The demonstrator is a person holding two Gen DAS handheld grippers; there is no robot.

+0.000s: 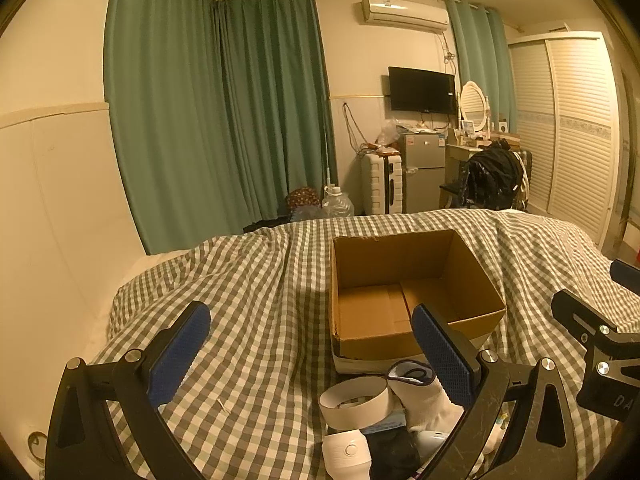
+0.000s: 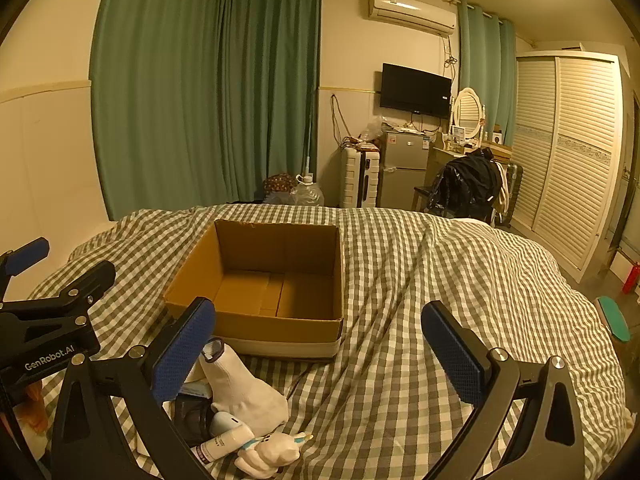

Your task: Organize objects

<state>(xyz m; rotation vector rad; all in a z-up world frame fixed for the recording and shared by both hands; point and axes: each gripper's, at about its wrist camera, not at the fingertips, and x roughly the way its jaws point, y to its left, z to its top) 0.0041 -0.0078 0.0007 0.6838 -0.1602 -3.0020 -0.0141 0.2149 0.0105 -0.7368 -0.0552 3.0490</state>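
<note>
An open, empty cardboard box (image 1: 416, 292) sits on the checked bed cover (image 1: 260, 300); it also shows in the right wrist view (image 2: 276, 280). In front of it lies a small pile: a white tape roll (image 1: 354, 402), a white sock (image 1: 424, 400) (image 2: 244, 392), a white device (image 1: 346, 454), a small tube (image 2: 224, 442) and a white toy figure (image 2: 272, 452). My left gripper (image 1: 312, 354) is open above the pile's left side. My right gripper (image 2: 320, 352) is open to the right of the pile, over bare cover. Each gripper shows at the other view's edge.
The bed's far edge lies behind the box. Beyond it stand green curtains (image 2: 208, 92), a water jug (image 2: 308, 192), a white suitcase (image 2: 360, 178), a small fridge (image 2: 404, 168), a chair with dark clothes (image 2: 468, 188) and a louvred wardrobe (image 2: 568, 152).
</note>
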